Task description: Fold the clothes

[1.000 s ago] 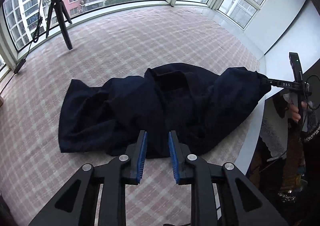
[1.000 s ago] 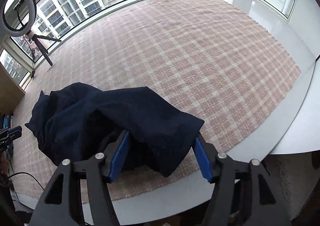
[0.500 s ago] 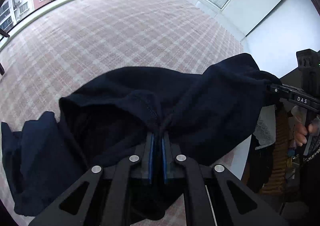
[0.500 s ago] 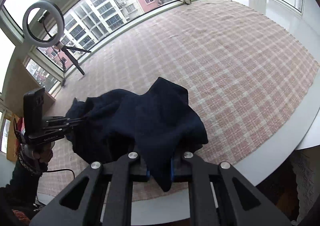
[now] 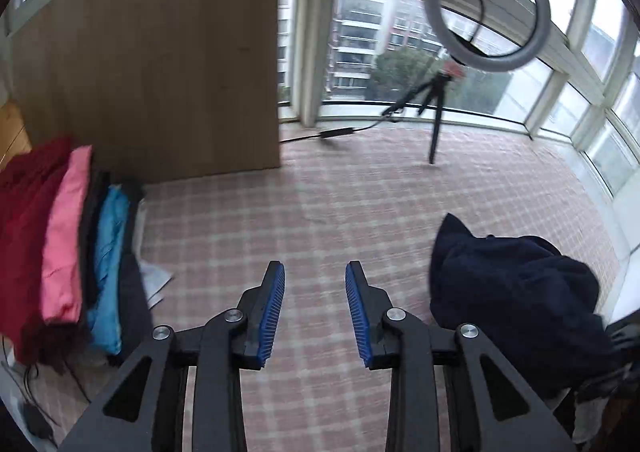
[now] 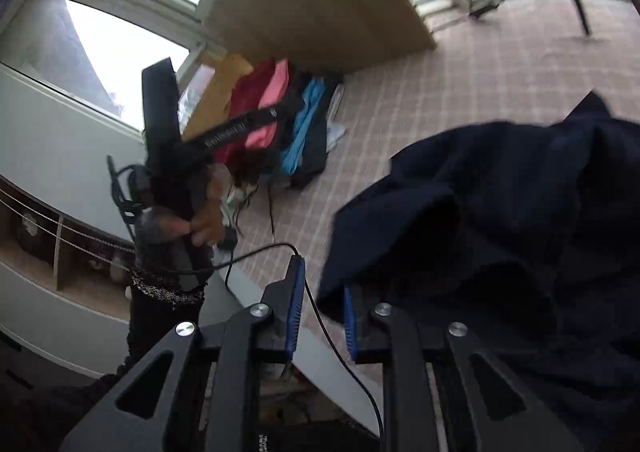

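Observation:
A dark navy garment [image 5: 516,304] lies bunched on the pink checked cloth [image 5: 360,204] at the right of the left wrist view. My left gripper [image 5: 315,272] hovers over bare cloth to the garment's left, jaws opening, nothing between them. In the right wrist view the garment [image 6: 500,212] fills the right side and drapes over the right finger [image 6: 349,316]. My right gripper [image 6: 322,284] has its jaws opening; a corner of the garment hangs by the gap, unpinched. A hand holds the left gripper [image 6: 274,113] at the left.
A stack of red, pink and blue clothes [image 5: 68,236] sits at the cloth's left edge beside a wooden panel [image 5: 160,64]. A ring light on a tripod [image 5: 480,4] stands at the back by the windows. A thin black cable [image 6: 320,316] crosses between the right jaws.
Both grippers were shut on the navy garment half a second ago; both have let go. The left one swung left toward the clothes stack, and the garment now lies heaped at the right.

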The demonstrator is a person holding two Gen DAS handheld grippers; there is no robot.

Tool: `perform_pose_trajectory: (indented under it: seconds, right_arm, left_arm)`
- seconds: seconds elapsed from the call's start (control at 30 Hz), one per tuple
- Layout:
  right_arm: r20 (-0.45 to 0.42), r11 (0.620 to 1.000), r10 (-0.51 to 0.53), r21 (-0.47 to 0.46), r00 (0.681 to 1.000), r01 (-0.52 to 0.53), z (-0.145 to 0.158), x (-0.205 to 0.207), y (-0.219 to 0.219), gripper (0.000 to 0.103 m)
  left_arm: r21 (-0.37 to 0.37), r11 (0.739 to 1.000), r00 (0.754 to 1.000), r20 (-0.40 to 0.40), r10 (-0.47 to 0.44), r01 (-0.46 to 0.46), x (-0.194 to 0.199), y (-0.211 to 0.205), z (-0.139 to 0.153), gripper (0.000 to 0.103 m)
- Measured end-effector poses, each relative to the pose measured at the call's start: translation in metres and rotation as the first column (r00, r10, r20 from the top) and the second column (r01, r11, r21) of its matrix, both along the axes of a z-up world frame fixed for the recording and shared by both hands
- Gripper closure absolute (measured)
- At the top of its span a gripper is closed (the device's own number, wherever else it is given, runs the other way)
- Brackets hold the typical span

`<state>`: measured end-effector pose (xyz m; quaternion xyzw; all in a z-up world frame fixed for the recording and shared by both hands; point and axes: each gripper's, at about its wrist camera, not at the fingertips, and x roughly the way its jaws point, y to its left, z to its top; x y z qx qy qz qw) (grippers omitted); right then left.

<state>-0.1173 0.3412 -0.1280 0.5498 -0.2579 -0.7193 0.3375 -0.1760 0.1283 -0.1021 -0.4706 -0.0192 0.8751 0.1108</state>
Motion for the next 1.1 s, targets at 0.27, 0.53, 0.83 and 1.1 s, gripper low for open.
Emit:
perform_pose_trajectory:
  seconds: [0.27, 0.53, 0.83, 1.1]
  right_arm:
    - [-0.074, 0.986, 0.076, 0.153, 0.994, -0.064, -0.007, 0.029, 0.032, 0.057]
    - [-0.101, 0.749, -0.299, 0.591, 0.949, 0.299, -0.062, -0.048, 0.243, 0.044]
    - [-0.039, 0.825, -0.235, 0.521, 0.971, 0.221, -0.105, -0.047, 0.249, 0.093]
    - [-0.115, 0.918, -0.129, 0.361, 0.985, 0.162, -0.045, -0.02, 0.199, 0.097]
  left_arm:
    - [-0.023, 0.999, 0.99, 0.139, -0.035, 0.039, 0.067, -0.032, -0.048, 0.068]
    - [-0.058, 0.971, 0.954, 0.206, -0.216, 0.233, 0.052, 0.087, -0.099, 0.054]
    - [-0.169, 0.944, 0.939, 0.247, -0.238, 0.284, 0.028, 0.138, -0.134, 0.103]
    - [-0.106, 0.987, 0.99, 0.085, -0.112, 0.12, 0.085, 0.018, -0.033, 0.103]
